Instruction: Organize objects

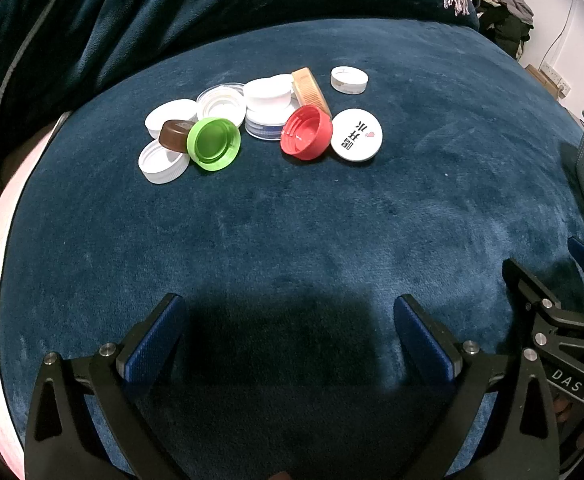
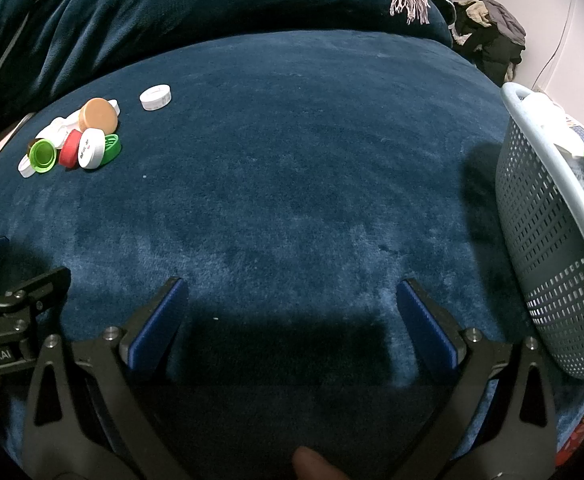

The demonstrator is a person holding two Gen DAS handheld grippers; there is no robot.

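Left gripper (image 1: 292, 312) and right gripper (image 2: 292, 296) gaped apart over bare blue blanket (image 1: 292, 220); caps (image 1: 251, 116) clustered far ahead, basket (image 2: 552, 240) at the right edge. "DAS" showed on the right gripper's body.

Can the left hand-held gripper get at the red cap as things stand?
Probably yes. The left hand-held gripper is open, and only bare blue blanket lies between it and the red cap, whose near side is unblocked.

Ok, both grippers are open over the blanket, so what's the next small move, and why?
Probably move the left gripper forward to the red cap: it is open and empty, the caps sit ahead of it, and the basket waits to the right.
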